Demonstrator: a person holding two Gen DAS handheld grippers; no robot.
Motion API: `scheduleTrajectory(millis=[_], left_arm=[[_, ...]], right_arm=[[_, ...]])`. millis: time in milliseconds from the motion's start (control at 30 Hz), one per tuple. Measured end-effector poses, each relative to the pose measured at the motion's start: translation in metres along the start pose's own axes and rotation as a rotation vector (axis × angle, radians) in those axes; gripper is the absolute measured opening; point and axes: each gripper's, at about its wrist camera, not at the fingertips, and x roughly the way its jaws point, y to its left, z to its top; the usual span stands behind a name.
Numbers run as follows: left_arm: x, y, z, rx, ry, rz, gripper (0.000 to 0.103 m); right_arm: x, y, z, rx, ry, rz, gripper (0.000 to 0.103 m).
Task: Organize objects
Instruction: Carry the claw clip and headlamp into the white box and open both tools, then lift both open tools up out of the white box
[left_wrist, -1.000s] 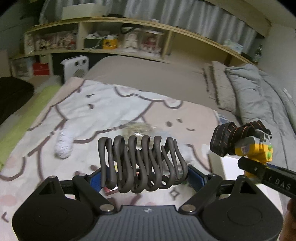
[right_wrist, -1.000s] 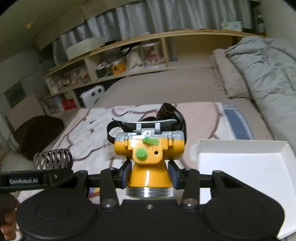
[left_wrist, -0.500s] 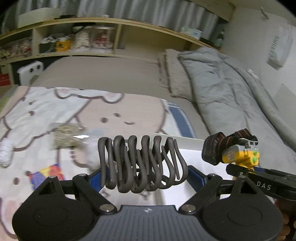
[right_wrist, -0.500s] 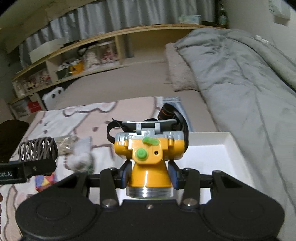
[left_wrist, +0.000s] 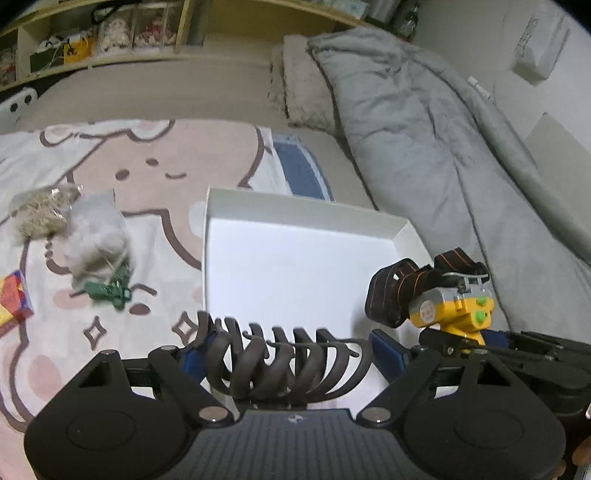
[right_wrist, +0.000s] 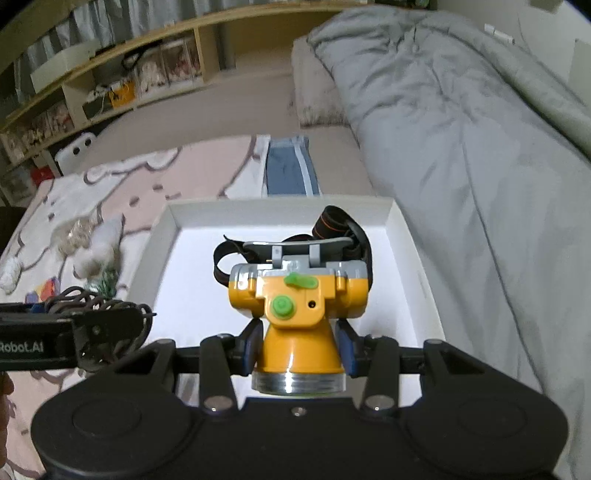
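Both grippers loaded and held over the white tray (left_wrist: 303, 221) on the bed, probably so each item can drop straight in; nothing is in the tray yet. Left gripper (left_wrist: 291, 354): fingers clamped on the ends of a bunch of hooks (left_wrist: 280, 358), held sideways between the blue pads at the tray's near edge. Right gripper (right_wrist: 297, 345): fingers narrow, pinching the orange neck of a headlamp (right_wrist: 295, 295), lens toward the camera, strap hanging forward over the tray. Hooks: dark grey S-shaped wire, several nested, loose-looking. Headlamp: orange body, grey top, green button and switch, black strap with orange stripe. Left on the blanket (left_wrist: 147, 155): a white fluffy lump (left_wrist: 96, 236), a straw-like bag (left_wrist: 40, 210), a green thing (left_wrist: 110, 291).
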Motion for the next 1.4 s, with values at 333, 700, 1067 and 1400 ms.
scheduleTrajectory(millis=[333,700,1067,1400], left_arm=[[0.019,0.001,0.007,-0.068,0.036,-0.024,0.088],[0.017,0.011,-0.005,-0.013,0.078,0.029,0.091],[-0.002,0.015,-0.007,-0.001,0.068,0.044,0.091],[-0.019,0.014,-0.008,0.035,0.063,0.053,0.091]], right_arm=[[0.023,-0.008,-0.010,0.036,0.052,0.043,0.044],[0.022,-0.007,-0.010,0.042,0.066,0.064,0.059],[0.011,-0.005,-0.010,0.047,0.078,0.028,0.059],[-0.012,-0.007,-0.014,0.110,0.051,0.011,0.059]])
